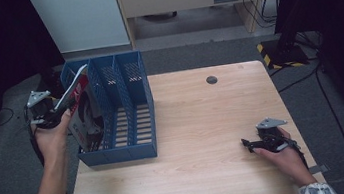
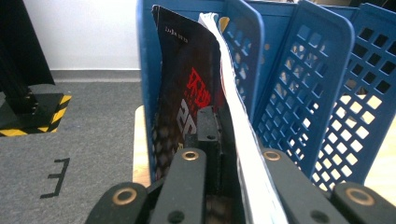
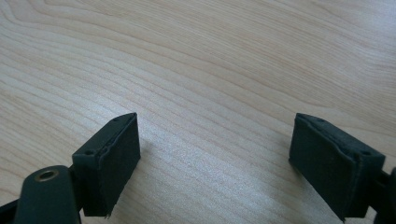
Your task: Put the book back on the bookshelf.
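Left gripper (image 1: 53, 111) jaws clamp a magazine (image 2: 187, 93) in the blue file rack (image 1: 131, 107) at the table's (image 1: 203, 123) left edge; right gripper (image 1: 249, 143) jaws gape wide, empty

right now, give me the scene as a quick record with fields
work in hand: magazine going into the leftmost slot of the blue file rack
left gripper: shut on the magazine's upper edge, beside the rack
magazine state: tilted, lower part inside the slot, top sticking out
right gripper: open, holding nothing, resting low over the table
other slots: look empty
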`<act>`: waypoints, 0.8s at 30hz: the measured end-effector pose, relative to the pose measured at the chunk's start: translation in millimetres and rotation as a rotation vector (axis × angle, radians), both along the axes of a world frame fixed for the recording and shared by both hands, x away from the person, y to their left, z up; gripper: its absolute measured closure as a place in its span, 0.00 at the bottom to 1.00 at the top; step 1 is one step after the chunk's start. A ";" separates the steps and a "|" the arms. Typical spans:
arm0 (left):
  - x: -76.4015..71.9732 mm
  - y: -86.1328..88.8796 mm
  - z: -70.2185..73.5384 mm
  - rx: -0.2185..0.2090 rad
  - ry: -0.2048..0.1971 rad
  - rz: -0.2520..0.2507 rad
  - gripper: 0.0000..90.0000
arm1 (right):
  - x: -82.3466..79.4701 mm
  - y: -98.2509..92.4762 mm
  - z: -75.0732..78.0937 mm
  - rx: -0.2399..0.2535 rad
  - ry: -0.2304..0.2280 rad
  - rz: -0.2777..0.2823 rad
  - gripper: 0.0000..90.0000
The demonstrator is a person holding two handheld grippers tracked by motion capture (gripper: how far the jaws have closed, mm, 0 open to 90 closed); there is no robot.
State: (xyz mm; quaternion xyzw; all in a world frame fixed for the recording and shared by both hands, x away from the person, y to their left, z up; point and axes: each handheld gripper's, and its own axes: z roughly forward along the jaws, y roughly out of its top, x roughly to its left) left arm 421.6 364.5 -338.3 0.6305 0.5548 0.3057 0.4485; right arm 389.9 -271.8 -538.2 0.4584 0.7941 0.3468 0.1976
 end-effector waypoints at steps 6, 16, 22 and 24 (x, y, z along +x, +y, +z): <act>-0.7 7.7 1.2 -0.006 0.017 0.022 0.95 | 0.0 0.0 0.0 0.000 0.000 0.000 0.18; 3.7 20.5 10.0 -0.014 0.105 0.056 0.93 | 0.0 0.0 0.0 0.000 0.000 0.000 0.18; 7.3 24.1 11.8 -0.010 0.122 0.048 0.92 | 0.0 0.0 0.0 0.001 0.000 0.000 0.18; 9.0 22.9 12.6 -0.005 0.124 0.045 0.91 | 0.0 0.0 0.0 0.000 0.000 -0.001 0.18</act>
